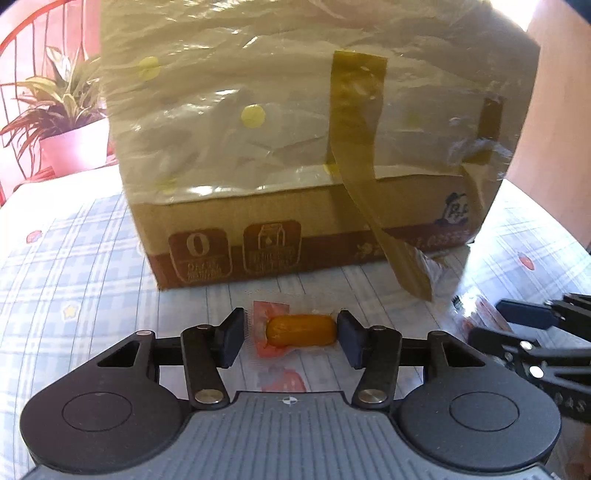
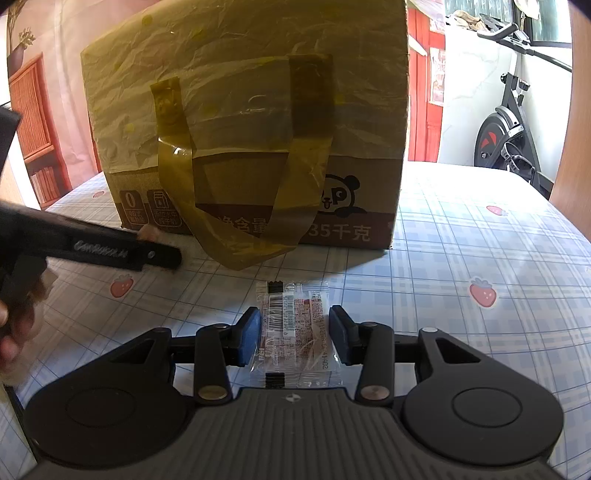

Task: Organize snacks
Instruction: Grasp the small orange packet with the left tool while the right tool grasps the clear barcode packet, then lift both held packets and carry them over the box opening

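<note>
A small orange sausage snack (image 1: 301,330) in a clear and red wrapper lies crosswise between the pads of my left gripper (image 1: 291,338), which is shut on its two ends just above the plaid tablecloth (image 1: 92,258). My right gripper (image 2: 295,334) is shut on the sides of a flat clear snack packet (image 2: 295,325) with a barcode label. Right behind both stands a cardboard box (image 1: 258,229) (image 2: 354,206), lined with a yellowish plastic bag (image 1: 240,110) whose handles hang down its front. From the left wrist view the right gripper's fingers (image 1: 524,314) show at the right edge.
A potted plant (image 1: 70,122) and red metal bars (image 1: 29,33) stand behind the table at the left. An exercise bike (image 2: 509,122) and a red shelf (image 2: 33,110) are in the room beyond. A hand (image 2: 11,332) holds the left tool (image 2: 110,251).
</note>
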